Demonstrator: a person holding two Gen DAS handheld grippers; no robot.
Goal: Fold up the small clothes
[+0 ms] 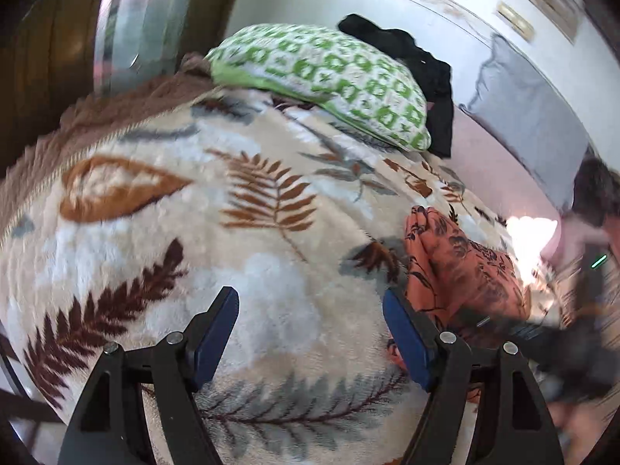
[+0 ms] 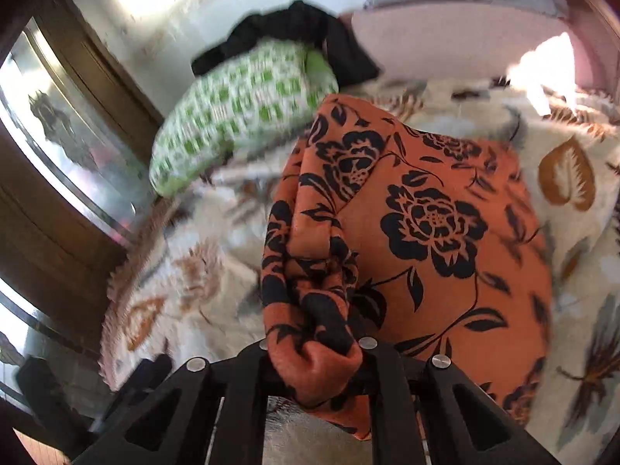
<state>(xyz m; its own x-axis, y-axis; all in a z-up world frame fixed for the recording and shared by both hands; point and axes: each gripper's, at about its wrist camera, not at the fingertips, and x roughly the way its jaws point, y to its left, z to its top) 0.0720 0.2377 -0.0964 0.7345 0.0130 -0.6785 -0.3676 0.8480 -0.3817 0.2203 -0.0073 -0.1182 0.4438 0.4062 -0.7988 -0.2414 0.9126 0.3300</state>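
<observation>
Garment (image 2: pixel 426 224) on blanket (image 1: pixel 240 279); pillow (image 1: pixel 329 77) behind.

Bed's covered in a fluffy cream blanket (image 1: pixel 240 255) with brown and grey leaf prints, with a green-and-white checked pillow (image 1: pixel 329 77) at the top middle, black clothes (image 1: pixel 422 73) bunched behind it, and an orange cloth with black flowers (image 2: pixel 434 232) lying lower right.

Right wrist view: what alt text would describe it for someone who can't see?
The right gripper is shut on a bunched edge of an orange cloth with black flowers, over a leaf-print blanket. A green-and-white pillow lies behind.
</observation>
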